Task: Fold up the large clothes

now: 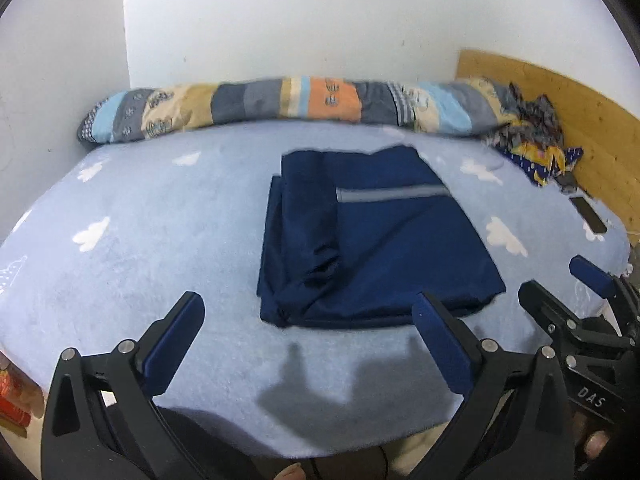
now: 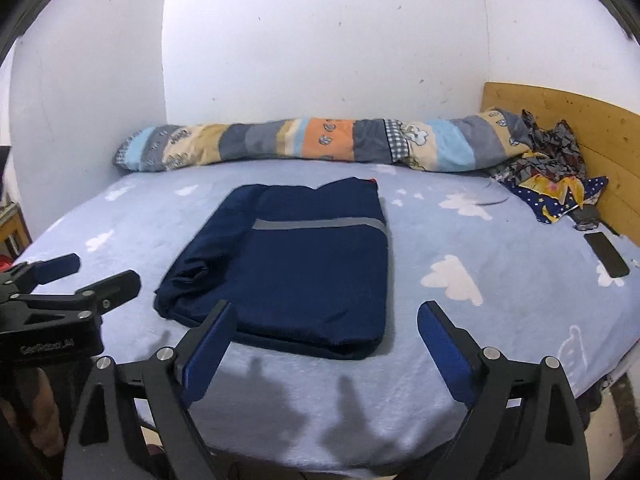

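Left gripper and right gripper, jaws spread wide and holding nothing, hover level above the bed, just before the folded navy garment.

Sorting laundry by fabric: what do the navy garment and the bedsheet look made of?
Navy garment: thin, smooth synthetic-looking knit with a slight sheen, limp folds and a grey, possibly reflective, stripe. Bedsheet: matte, fuzzy fleece or flannel by its napped surface, pale blue with white clouds. Neither is certain from looks alone.
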`<state>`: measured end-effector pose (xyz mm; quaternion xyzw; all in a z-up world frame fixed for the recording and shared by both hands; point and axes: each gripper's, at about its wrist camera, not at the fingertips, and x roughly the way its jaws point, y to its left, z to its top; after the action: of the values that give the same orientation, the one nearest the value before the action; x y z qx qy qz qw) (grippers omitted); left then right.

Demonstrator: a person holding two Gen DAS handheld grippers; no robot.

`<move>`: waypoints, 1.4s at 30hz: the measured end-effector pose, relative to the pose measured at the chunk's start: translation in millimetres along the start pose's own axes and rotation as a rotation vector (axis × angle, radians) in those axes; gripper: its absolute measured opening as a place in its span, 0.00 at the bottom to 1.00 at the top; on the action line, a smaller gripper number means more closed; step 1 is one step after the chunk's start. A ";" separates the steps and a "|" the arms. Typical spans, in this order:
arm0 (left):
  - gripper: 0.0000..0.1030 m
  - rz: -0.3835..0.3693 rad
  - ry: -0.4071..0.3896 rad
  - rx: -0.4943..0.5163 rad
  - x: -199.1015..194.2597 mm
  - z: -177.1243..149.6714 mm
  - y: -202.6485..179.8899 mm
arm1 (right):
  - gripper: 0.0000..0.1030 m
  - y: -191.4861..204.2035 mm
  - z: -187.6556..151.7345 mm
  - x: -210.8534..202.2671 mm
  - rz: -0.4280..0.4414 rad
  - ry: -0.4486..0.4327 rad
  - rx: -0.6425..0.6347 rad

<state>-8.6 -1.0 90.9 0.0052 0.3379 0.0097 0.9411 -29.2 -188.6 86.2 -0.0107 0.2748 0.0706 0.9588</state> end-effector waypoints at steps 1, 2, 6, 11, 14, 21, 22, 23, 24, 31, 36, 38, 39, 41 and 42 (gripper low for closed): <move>1.00 0.021 0.018 0.013 3.2 0.8 -3.2 | 0.91 -1.3 -0.1 2.3 -0.005 0.010 0.005; 1.00 0.026 0.022 0.025 4.4 1.0 -5.4 | 0.91 -2.3 -0.5 2.5 -0.006 0.011 0.008; 1.00 0.008 -0.009 0.044 -2.3 -0.7 -9.1 | 0.91 -3.4 -0.1 3.6 -0.014 0.018 0.020; 1.00 0.038 -0.004 0.066 -3.3 -0.3 -11.7 | 0.91 -0.1 -1.3 4.2 -0.013 0.024 0.016; 1.00 0.031 0.007 0.052 -2.1 0.9 -9.4 | 0.91 -1.4 -1.1 5.0 -0.011 0.025 0.017; 1.00 0.046 0.038 0.058 -2.8 7.0 -11.7 | 0.91 -2.0 -1.4 5.5 -0.025 0.031 0.026; 1.00 0.057 0.041 0.066 -3.3 8.2 -12.8 | 0.91 -2.5 -1.4 5.4 -0.024 0.031 0.030; 1.00 0.072 0.034 0.077 -4.4 9.2 -13.6 | 0.91 -2.7 -1.6 5.4 -0.025 0.032 0.033; 1.00 0.086 0.021 0.082 -6.1 9.6 -14.0 | 0.91 -3.3 -1.5 5.5 -0.030 0.032 0.035; 1.00 0.143 0.051 0.096 -2.7 9.8 -12.2 | 0.91 -5.8 -1.0 7.4 -0.035 0.037 0.045; 1.00 0.157 0.053 0.104 -2.2 9.2 -11.8 | 0.91 -5.2 -1.4 7.3 -0.035 0.039 0.045; 1.00 0.162 0.056 0.108 -1.3 8.9 -12.2 | 0.91 -5.9 -1.5 8.2 -0.032 0.040 0.045; 1.00 0.161 0.057 0.108 -1.1 9.0 -12.1 | 0.91 -6.3 -1.8 8.5 -0.033 0.040 0.045; 1.00 0.164 0.059 0.109 -0.6 8.8 -12.5 | 0.91 -6.7 -1.9 8.8 -0.031 0.041 0.046; 1.00 0.164 0.062 0.110 0.2 8.5 -12.5 | 0.91 -7.3 -2.1 9.0 -0.032 0.042 0.046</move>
<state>-2.9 -13.5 97.1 0.0841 0.3652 0.0681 0.9246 -21.7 -194.7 79.5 0.0057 0.2961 0.0489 0.9539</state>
